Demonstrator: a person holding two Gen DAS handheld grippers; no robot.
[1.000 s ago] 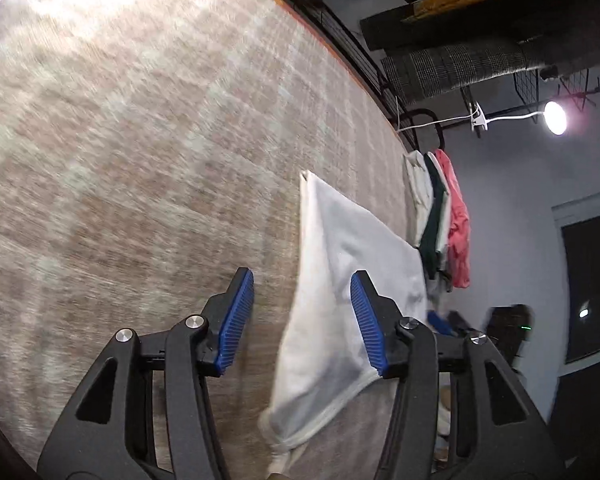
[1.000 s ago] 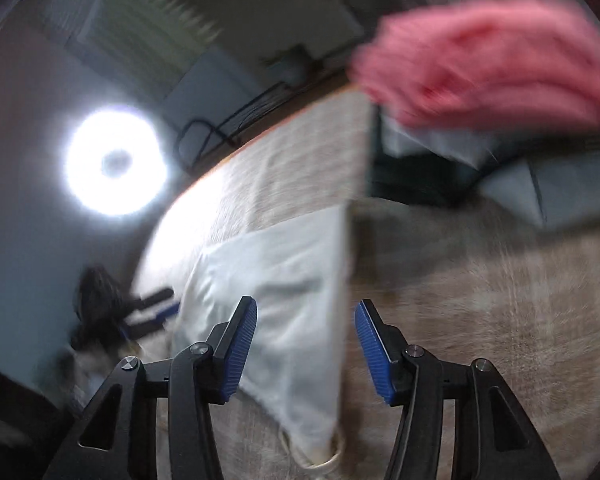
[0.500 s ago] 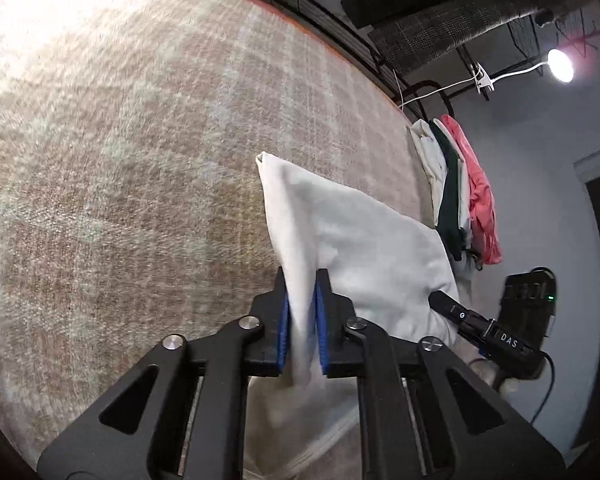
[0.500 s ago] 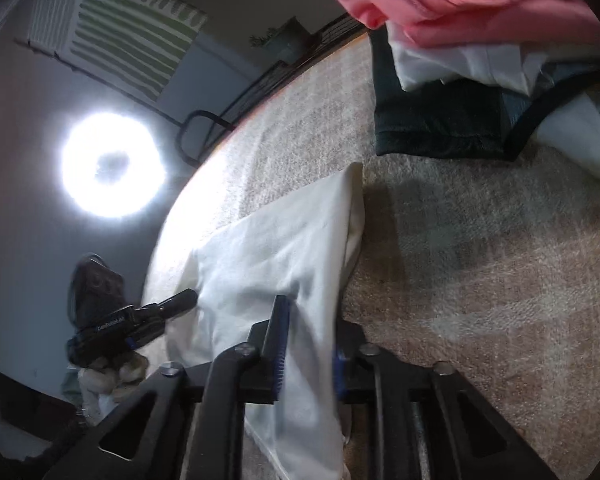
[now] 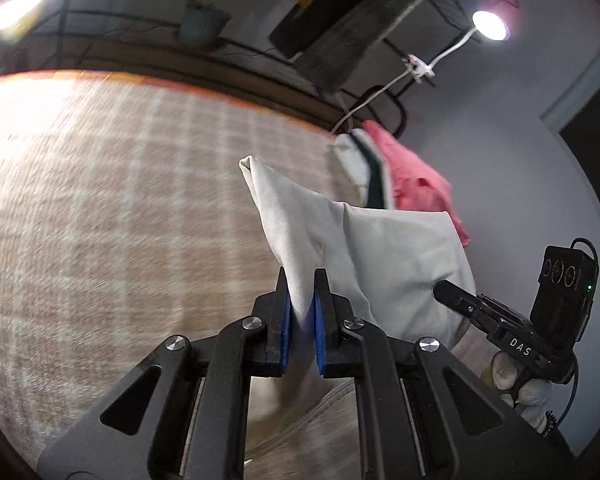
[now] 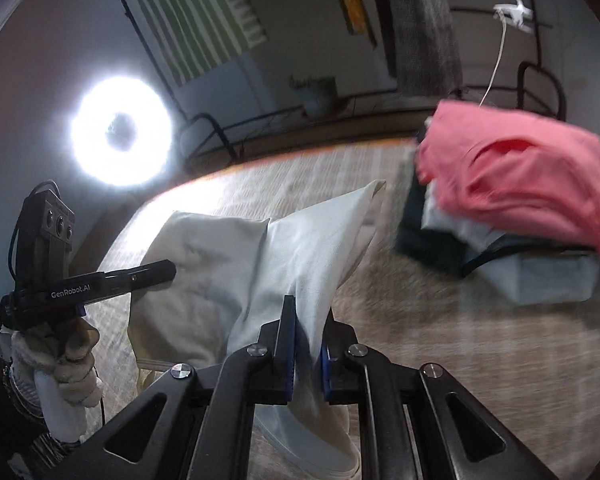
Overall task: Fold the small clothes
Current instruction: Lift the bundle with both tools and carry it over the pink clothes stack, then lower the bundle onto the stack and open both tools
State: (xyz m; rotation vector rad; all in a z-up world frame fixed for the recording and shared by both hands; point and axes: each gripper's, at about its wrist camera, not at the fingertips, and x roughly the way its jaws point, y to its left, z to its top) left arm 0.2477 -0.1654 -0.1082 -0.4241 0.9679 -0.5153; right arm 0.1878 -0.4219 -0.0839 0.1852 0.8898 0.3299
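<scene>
Both clamped on cloth: left gripper [image 5: 300, 330] pinching one edge of the white garment [image 5: 380, 264], right gripper [image 6: 306, 354] pinching another fold of it. Garment lifted partly off the plaid blanket [image 5: 120, 220], far corner peaked, middle sagging between the two holds. Soft, light, limp; likely to slump and crease wherever unsupported, so best held at edges or corners, kept taut. Blanket looks rough enough to stop sliding. Stack of folded clothes [image 6: 520, 200], pink on top, far right. Ring light [image 6: 120, 132] far left; dim room.
</scene>
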